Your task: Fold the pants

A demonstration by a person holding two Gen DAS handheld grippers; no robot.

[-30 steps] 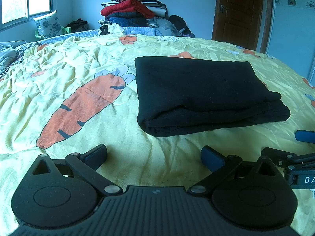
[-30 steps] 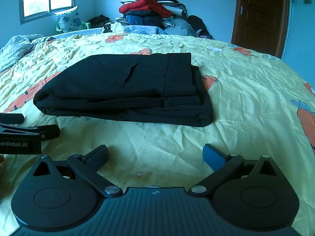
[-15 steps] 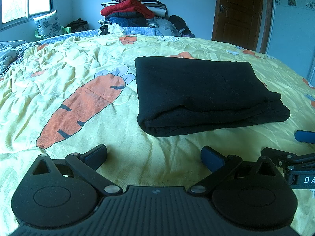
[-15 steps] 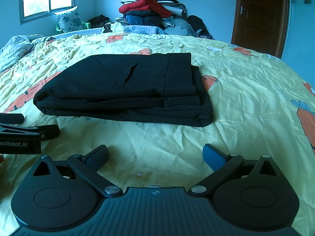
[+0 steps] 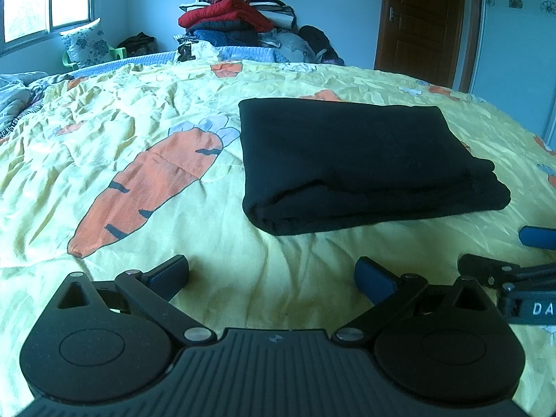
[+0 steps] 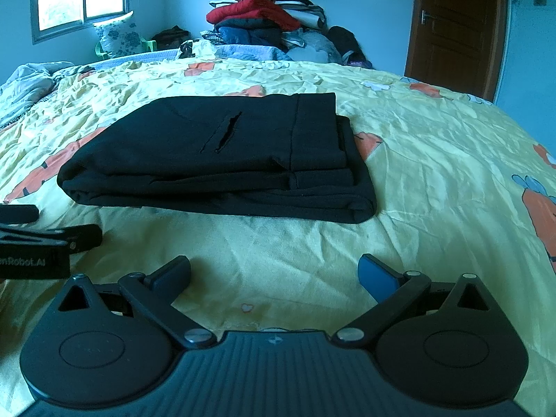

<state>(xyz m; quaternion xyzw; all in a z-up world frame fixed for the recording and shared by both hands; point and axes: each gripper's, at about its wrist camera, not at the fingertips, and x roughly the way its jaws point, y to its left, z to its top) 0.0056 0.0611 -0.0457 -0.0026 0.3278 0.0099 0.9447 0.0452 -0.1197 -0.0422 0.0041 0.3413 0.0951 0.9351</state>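
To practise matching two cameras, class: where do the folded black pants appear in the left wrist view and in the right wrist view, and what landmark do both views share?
Left wrist view: the folded black pants lie right of centre on the carrot-print bedspread.
Right wrist view: the pants lie left of centre, pocket slit facing up.
Shared landmark: the clothes pile with a red item, beyond the bed.

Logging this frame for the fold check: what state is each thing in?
Pants: folded into a flat stack, lying on the bedspread, held by neither gripper.
Left gripper: open, empty, short of the pants.
Right gripper: open, empty.
Door: shut.
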